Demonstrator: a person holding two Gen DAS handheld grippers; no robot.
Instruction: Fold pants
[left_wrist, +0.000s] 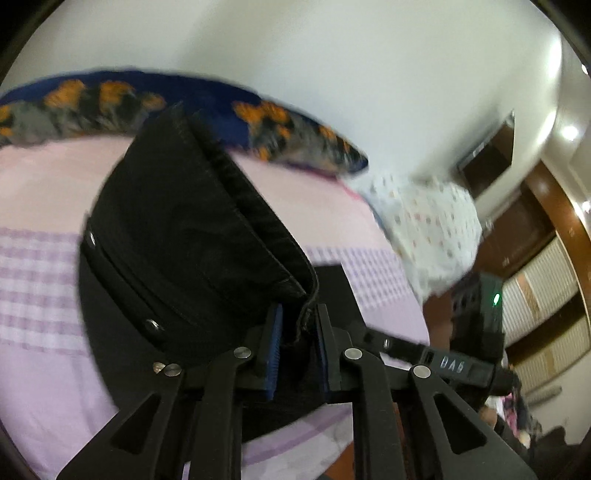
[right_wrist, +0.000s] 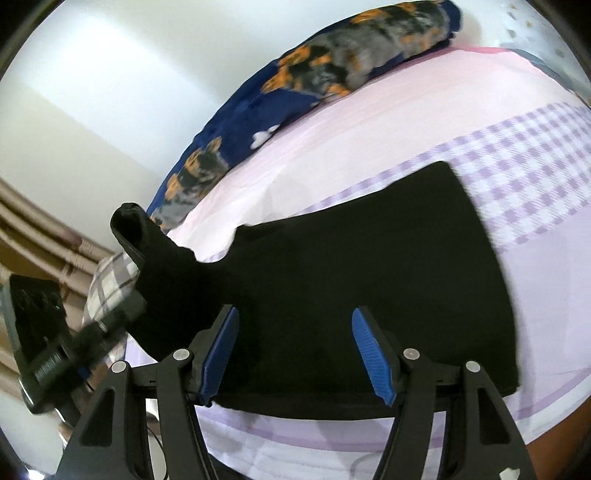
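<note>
Black pants (right_wrist: 351, 280) lie folded on the pink and lilac bed sheet (right_wrist: 369, 122). My left gripper (left_wrist: 298, 314) is shut on the waistband end of the pants (left_wrist: 177, 229) and holds it lifted above the bed; metal snaps show on the raised cloth. In the right wrist view the lifted end rises at the left (right_wrist: 147, 236) with the left gripper below it (right_wrist: 92, 332). My right gripper (right_wrist: 293, 317) is open and empty, its blue pads (right_wrist: 373, 354) hovering just above the near part of the flat pants.
A dark blue pillow with orange print (left_wrist: 122, 99) lies along the far side of the bed by the white wall. A person in a white dotted garment (left_wrist: 432, 229) stands at the right. Wooden wardrobes (left_wrist: 546, 266) stand beyond. A checked pillow (right_wrist: 110, 280) is at the left.
</note>
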